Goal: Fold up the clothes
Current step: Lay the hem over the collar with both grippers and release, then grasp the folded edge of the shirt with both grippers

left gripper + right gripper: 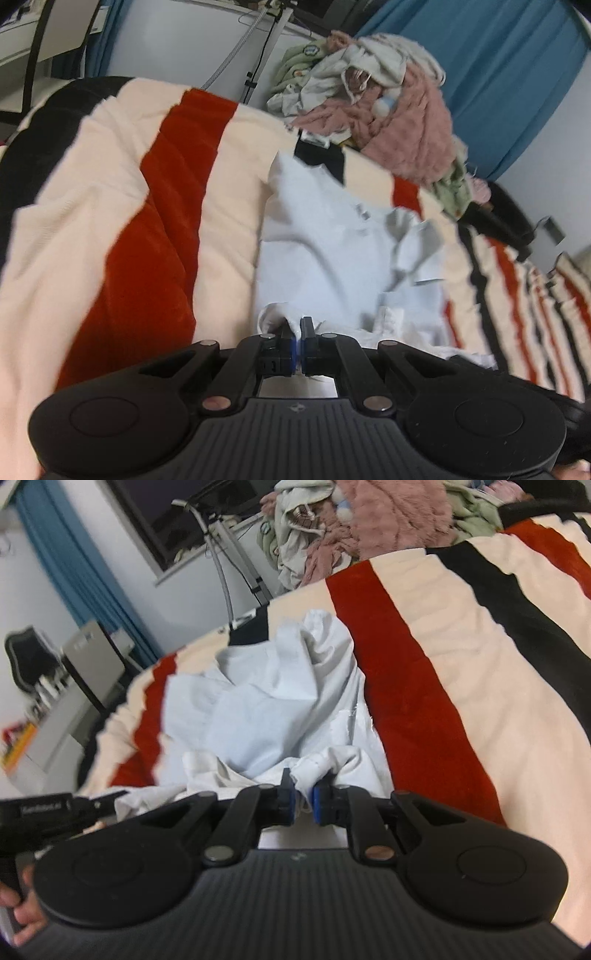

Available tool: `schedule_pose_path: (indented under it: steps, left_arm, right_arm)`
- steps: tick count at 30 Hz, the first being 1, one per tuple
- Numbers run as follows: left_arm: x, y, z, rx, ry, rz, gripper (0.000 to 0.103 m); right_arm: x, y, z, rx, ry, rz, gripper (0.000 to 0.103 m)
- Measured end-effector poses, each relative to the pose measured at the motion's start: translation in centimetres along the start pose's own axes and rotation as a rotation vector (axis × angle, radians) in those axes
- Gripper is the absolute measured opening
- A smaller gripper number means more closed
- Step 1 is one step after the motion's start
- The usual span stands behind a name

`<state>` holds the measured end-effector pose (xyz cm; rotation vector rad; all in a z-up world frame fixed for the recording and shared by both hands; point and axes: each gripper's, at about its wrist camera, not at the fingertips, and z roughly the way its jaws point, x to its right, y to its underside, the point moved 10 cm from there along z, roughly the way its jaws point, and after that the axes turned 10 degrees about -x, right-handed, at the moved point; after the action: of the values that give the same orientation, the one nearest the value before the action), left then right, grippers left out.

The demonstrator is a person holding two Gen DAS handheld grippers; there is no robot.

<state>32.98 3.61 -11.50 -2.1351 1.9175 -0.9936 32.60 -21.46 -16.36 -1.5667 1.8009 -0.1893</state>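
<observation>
Both grippers have hold of the same pale blue garment point(332, 258), which lies crumpled across the middle of the striped blanket point(110, 221), a wide spread of cream, red and black bands. In the left wrist view, the left gripper point(297, 332) has its jaws pressed tight together, with a small pinch of the garment's near edge caught between the blue pads, white fabric bunching up just to the left of the fingertips. In the right wrist view, the right gripper point(303, 794) stands narrow but not fully closed, a thicker fold of the light cloth squeezed between its pads, the fabric gathering into a knot right at the tips. From there the garment rises in loose, rumpled folds away from the jaws, lying between a red stripe on either side. Low at the left edge of the right wrist view, the other gripper's black body shows, with a hand point(22, 912) wrapped around its handle. At the far end of the blanket sits a pile of clothes point(388, 110), pink fleece, pale green and off-white pieces heaped together, well apart from the garment. Behind it hangs a blue curtain point(498, 74).
</observation>
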Motion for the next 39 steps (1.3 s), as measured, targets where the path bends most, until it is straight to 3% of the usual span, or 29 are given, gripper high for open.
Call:
schedule_pose_path:
  steps: [3, 8, 9, 10, 11, 12, 13, 14, 18, 23, 30, 33, 39]
  left_arm:
    - [-0.8, 0.6, 3.5, -0.011, -0.005, 0.016, 0.003]
    - [-0.3, 0.9, 2.8, 0.006, -0.013, 0.046, 0.007]
    - [-0.1, 0.9, 2.1, 0.010, -0.018, 0.053, 0.012]
    - [0.2, 0.9, 1.2, 0.020, -0.025, 0.065, 0.018]
    - [0.6, 0.9, 0.2, 0.031, -0.033, 0.083, 0.036]
    - [1.1, 0.9, -1.0, 0.050, -0.037, 0.106, 0.051]
    - [1.7, 0.9, -2.4, 0.068, -0.041, 0.126, 0.057]
    - [2.2, 1.0, -3.8, 0.087, -0.045, 0.146, 0.062]
    - [4.6, 1.8, -9.6, 0.153, -0.056, 0.208, 0.083]
    - [7.2, 4.2, -16.1, 0.245, -0.073, 0.289, 0.097]
    - [8.6, 10.2, -22.1, 0.386, -0.121, 0.387, 0.103]
    - [8.0, 13.1, -21.8, 0.393, -0.116, 0.386, 0.103]
    - [8.4, 15.7, -21.3, 0.447, -0.122, 0.436, 0.103]
  right_arm:
    - [0.4, 0.6, 1.9, -0.009, 0.020, -0.033, 0.013]
    - [-0.3, 0.8, 1.6, -0.007, 0.062, -0.065, 0.014]
    - [-0.5, 0.7, 1.1, -0.007, 0.063, -0.062, 0.022]
    - [-0.8, 0.7, 0.4, -0.004, 0.058, -0.057, 0.039]
    - [-1.1, 0.6, -0.3, 0.003, 0.053, -0.054, 0.049]
    - [-1.5, 0.5, -1.2, 0.019, 0.045, -0.053, 0.068]
    - [-2.0, 0.5, -2.3, 0.042, 0.044, -0.059, 0.081]
    - [-2.5, 0.5, -3.4, 0.063, 0.051, -0.071, 0.083]
    - [-4.3, 0.7, -8.2, 0.128, 0.076, -0.123, 0.083]
    - [-6.3, 2.1, -14.4, 0.221, 0.104, -0.184, 0.083]
    - [-7.1, 6.4, -20.2, 0.314, 0.094, -0.183, 0.083]
    - [-6.8, 8.7, -21.0, 0.345, 0.096, -0.186, 0.083]
    - [-6.2, 11.7, -19.8, 0.362, 0.121, -0.228, 0.083]
